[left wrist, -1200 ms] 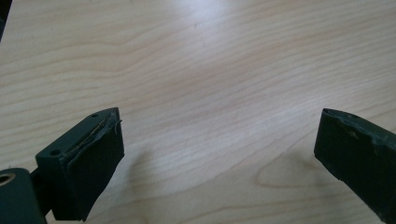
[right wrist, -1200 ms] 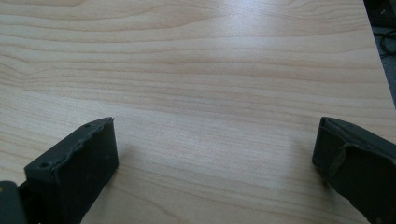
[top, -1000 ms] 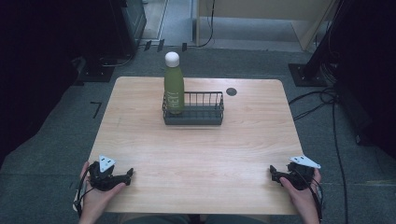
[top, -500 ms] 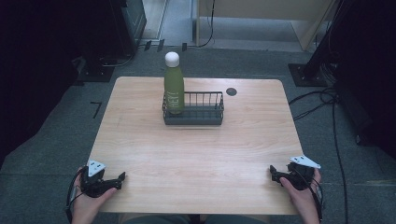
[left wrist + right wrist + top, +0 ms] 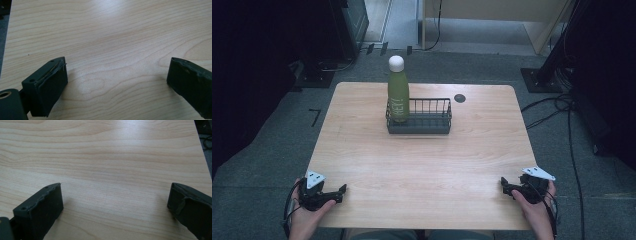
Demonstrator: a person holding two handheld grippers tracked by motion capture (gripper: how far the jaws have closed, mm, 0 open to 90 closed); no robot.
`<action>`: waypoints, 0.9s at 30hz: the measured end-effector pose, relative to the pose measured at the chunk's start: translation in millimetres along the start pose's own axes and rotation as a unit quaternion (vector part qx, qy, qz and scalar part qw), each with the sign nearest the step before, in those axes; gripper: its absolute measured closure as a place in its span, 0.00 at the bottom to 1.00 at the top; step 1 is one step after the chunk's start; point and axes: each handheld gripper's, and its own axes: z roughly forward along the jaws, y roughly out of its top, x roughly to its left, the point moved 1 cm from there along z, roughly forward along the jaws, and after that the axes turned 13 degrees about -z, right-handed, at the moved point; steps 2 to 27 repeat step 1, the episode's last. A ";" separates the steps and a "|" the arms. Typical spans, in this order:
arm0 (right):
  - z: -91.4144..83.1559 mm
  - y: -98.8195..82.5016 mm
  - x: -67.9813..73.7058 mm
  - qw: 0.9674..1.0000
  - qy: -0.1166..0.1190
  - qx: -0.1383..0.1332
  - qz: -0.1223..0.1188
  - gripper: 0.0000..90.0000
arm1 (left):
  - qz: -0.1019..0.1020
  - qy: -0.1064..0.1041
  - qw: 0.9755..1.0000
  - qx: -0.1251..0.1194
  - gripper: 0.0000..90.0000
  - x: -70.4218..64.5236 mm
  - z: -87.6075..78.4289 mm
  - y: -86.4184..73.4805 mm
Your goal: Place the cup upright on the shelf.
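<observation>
Light wood desk (image 5: 422, 165), mostly bare. Green bottle (image 5: 398, 92) with white cap stands upright in the left end of a dark wire basket (image 5: 427, 117), which sits toward the far edge of the desk, slightly left of centre. Small dark round spot (image 5: 460, 98) on the desk surface just right of the basket, near the far edge. Left tongs (image 5: 334, 192) at the near-left corner, held in the person's left hand (image 5: 304, 217), jaws pointing right over the desk edge; left gripper view has both jaws wide apart with only wood grain between them, nothing gripped. Right tongs (image 5: 507, 187) at the near-right corner in the right hand (image 5: 534, 210), jaws pointing left; right gripper view likewise shows jaws spread wide over bare wood, nothing held. Both tongs well apart from the basket and bottle. Grey carpet floor (image 5: 272, 150) around the desk, cables (image 5: 562, 107) trailing off to the right.
</observation>
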 end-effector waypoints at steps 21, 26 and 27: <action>0.0 0.0 -0.1 1.000 -0.001 0.000 0.001 0.00 | 0.000 0.000 1.000 0.000 0.04 0.0 0.0 0.0; 0.0 0.0 -0.1 1.000 -0.001 0.000 0.001 0.00 | 0.000 0.000 1.000 0.000 0.04 0.0 0.0 0.0; 0.0 0.0 -0.1 1.000 -0.001 0.000 0.001 0.00 | 0.000 0.000 1.000 0.000 0.04 0.0 0.0 0.0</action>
